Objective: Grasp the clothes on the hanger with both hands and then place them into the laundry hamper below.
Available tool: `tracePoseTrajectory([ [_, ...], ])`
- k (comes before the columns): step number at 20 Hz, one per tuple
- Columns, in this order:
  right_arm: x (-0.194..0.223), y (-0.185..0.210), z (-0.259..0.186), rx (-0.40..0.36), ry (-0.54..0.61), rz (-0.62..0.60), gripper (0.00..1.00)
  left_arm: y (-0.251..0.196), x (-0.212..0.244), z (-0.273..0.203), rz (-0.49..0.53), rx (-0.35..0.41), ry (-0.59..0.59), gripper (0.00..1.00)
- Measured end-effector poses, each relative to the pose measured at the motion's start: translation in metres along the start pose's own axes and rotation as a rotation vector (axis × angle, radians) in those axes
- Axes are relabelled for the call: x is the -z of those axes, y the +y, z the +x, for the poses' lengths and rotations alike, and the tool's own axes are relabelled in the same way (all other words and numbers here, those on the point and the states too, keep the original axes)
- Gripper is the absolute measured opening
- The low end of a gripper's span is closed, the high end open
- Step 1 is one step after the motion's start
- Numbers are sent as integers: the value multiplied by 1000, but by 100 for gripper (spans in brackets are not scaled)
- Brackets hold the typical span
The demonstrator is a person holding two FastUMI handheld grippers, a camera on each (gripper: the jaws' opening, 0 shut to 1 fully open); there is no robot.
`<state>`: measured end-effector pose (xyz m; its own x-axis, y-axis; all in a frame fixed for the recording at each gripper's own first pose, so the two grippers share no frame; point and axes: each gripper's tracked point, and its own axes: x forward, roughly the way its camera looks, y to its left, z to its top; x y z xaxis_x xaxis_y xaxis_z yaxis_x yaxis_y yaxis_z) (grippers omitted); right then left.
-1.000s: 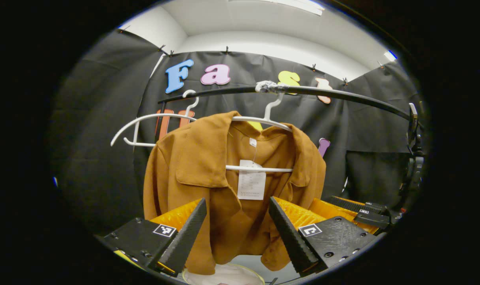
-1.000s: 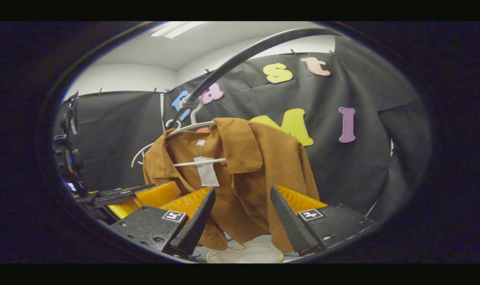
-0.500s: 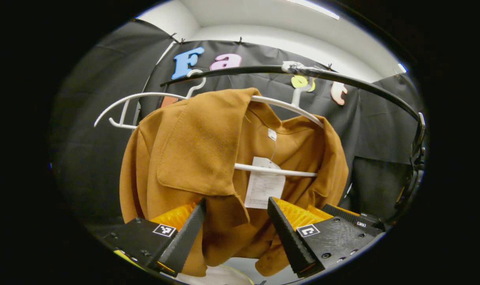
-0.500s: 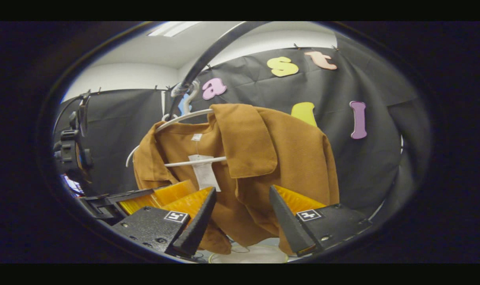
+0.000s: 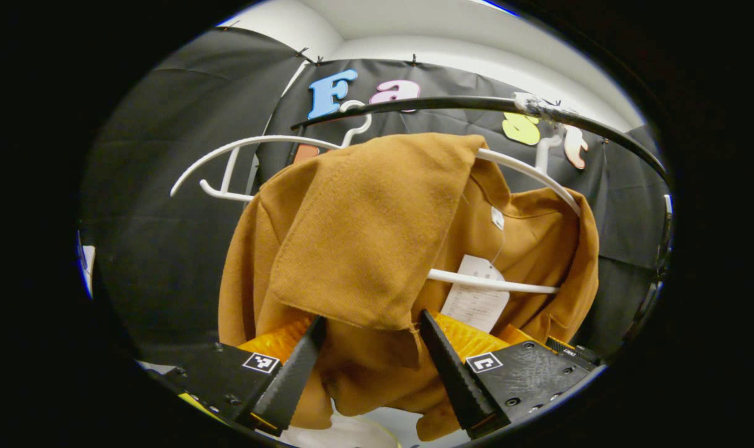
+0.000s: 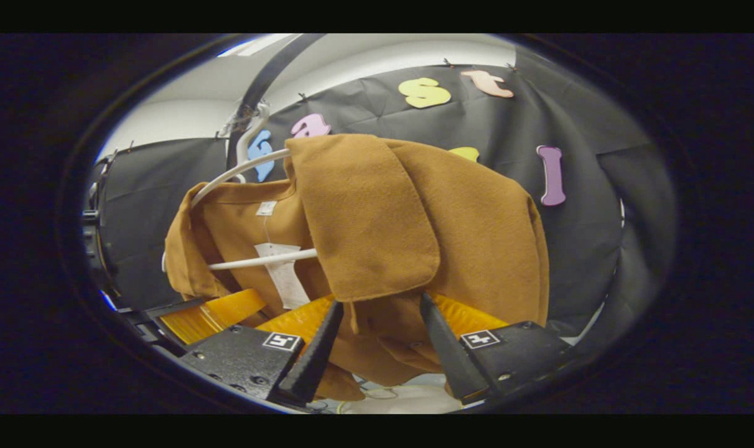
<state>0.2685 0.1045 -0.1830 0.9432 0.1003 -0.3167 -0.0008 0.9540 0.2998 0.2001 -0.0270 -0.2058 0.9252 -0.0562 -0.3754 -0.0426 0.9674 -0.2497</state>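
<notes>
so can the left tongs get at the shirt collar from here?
Probably yes: the left tongs are open with the shirt collar flap hanging right between the fingers, nothing in front.

A brown jacket (image 6: 414,236) hung on a white hanger (image 6: 252,168) is framed between the right gripper's (image 6: 377,339) spread fingers (image 6: 318,354).

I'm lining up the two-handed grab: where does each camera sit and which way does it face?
Left gripper view: rides the left gripper, facing the brown jacket's collar flap; own open fingers at bottom.
Right gripper view: rides the right gripper, facing the other collar flap; own open fingers below.
Shared: jacket, white hanger, paper tag, black rail.
</notes>
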Motion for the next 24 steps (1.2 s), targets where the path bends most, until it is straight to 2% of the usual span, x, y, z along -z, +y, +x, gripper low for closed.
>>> tracePoseTrajectory([
  [3, 2, -5, 5, 54, 9, 10, 70, 1, 1, 5, -39, 3, 25, 71],
  [4, 1, -4, 7, 58, 6, 14, 63, 2, 2, 4, -44, 5, 31, 63],
  [5, 1, -5, 7, 60, 4, 16, 58, 2, 1, 5, -47, 8, 28, 63],
  [7, 3, -11, 3, 60, 1, 23, 36, 9, -2, 7, -42, -16, 16, 27],
  [8, 4, -15, 0, 58, 1, 33, 31, 12, -2, 8, -34, -16, 18, 10],
  [11, 9, -15, -10, -12, 23, 110, 15, 8, 4, 2, -19, 44, 60, 0],
  [12, 9, -18, -12, -26, 28, 133, 10, 6, 5, 2, -11, 66, 67, 4],
  [13, 6, -26, -16, -26, 23, 147, 5, 4, 5, -3, -4, 75, 66, 2],
  [15, -1, -38, -24, -13, 12, 161, 8, 8, 3, -6, 1, 78, 70, 0],
  [16, -4, -40, -28, -12, 11, 172, 5, 8, 3, -10, -7, 89, 72, 0],
  [21, -21, -58, -39, 2, -4, 251, 4, 6, -11, -29, -29, 134, 40, 0],
  [24, -30, -54, -56, -42, -13, 276, 4, 10, -20, -43, -22, 145, 19, 0],
])
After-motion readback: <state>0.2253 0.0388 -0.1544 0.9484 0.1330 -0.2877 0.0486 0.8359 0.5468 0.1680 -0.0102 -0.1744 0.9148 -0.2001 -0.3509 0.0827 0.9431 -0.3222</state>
